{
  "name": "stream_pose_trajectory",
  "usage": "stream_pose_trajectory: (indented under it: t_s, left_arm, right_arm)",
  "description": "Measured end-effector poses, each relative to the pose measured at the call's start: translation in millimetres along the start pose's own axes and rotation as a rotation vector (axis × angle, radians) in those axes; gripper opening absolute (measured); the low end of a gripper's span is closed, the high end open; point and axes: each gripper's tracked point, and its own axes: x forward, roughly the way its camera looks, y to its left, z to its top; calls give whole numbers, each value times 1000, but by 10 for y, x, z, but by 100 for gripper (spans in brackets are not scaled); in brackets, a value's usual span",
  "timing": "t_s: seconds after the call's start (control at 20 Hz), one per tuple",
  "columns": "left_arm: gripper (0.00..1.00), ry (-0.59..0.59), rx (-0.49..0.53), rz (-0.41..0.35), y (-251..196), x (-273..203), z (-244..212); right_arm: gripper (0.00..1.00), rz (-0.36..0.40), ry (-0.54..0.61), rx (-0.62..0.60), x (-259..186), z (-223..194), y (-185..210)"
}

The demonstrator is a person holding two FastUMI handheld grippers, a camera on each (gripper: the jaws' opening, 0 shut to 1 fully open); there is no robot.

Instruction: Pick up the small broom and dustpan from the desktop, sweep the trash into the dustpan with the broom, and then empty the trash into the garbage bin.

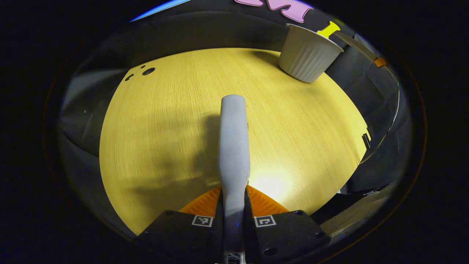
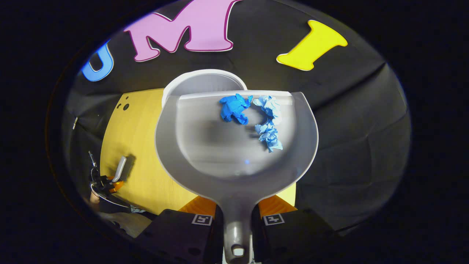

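Over the garbage bin (image 2: 199, 82): dustpan (image 2: 234, 146) with blue trash (image 2: 234, 108), clamped by right gripper (image 2: 236, 220); broom (image 1: 233, 146) pinched in left gripper (image 1: 233, 216).

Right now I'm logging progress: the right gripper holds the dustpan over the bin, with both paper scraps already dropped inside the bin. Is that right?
Not quite. The right gripper does hold the dustpan by its handle over the bin, but the dark blue scrap and the light blue scrap lie in the pan near its front edge, as the right gripper view shows.
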Motion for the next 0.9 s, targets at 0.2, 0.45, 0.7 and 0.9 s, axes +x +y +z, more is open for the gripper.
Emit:
stream_pose_trajectory:
  t_s: [0.2, 0.45, 0.7, 0.9]
  left_arm:
    - [27, 14, -12, -5, -17, 2, 7]
    - [27, 36, -22, 9, -37, -19, 1]
    - [27, 45, -34, 23, -54, 19, 61]
    - [27, 48, -39, 29, -42, 15, 90]
  right_arm:
    - [35, -50, 30, -45, -71, 51, -63]
    - [35, -142, 83, -176, -117, 102, -176]
    - [35, -247, 145, -402, -93, 228, -419]
    - [35, -344, 155, -595, -173, 349, -560]
